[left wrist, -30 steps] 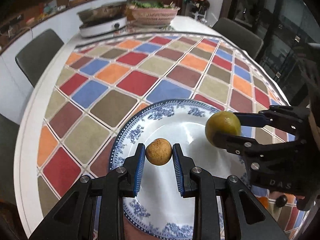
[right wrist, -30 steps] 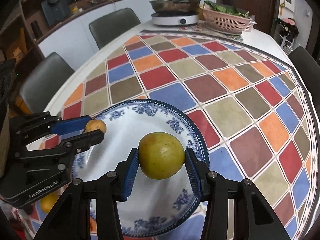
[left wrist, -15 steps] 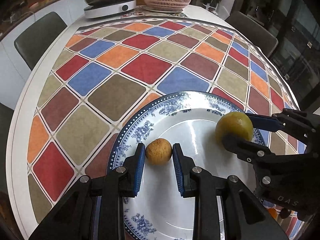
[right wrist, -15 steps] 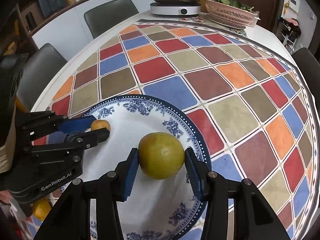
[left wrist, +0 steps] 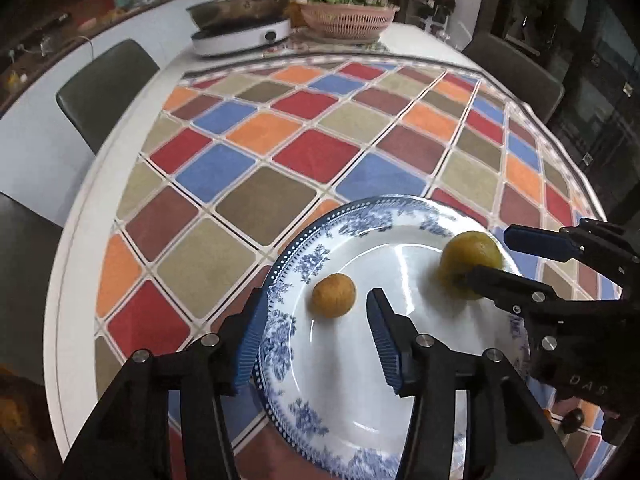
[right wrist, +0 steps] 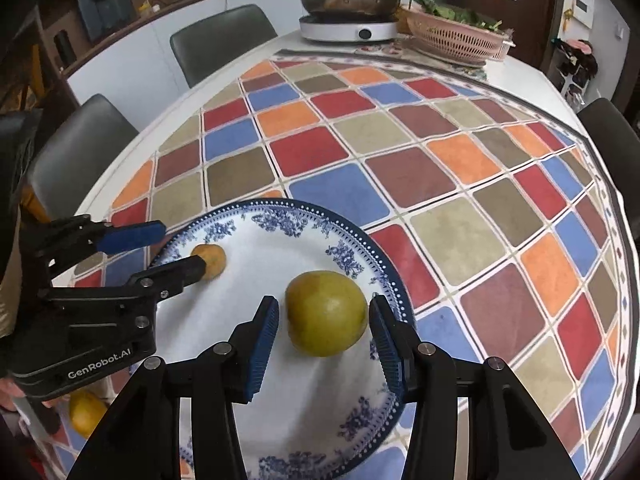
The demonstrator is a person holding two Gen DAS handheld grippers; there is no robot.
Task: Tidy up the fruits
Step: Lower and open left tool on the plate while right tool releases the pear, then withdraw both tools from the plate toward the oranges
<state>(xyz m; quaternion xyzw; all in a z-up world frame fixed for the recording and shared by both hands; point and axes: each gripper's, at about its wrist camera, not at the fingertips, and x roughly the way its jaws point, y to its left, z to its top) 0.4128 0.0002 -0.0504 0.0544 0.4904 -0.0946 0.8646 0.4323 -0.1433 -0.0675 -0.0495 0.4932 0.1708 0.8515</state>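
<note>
Both fruits rest on the plate (left wrist: 288,264): small fruit (left wrist: 334,295) just ahead between the parted left gripper (left wrist: 316,332); large fruit (right wrist: 326,313) between the parted right gripper (right wrist: 324,344).

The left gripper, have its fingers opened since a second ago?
Yes. The left gripper has spread: its fingers stood tight around the small brown fruit, and now stand clear of it on the blue-and-white plate.

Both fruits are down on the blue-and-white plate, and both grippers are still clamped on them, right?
Not quite. Both fruits sit on the plate, but both grippers are open: left wrist view shows gaps beside the small fruit; right wrist view shows gaps beside the large fruit.
</note>
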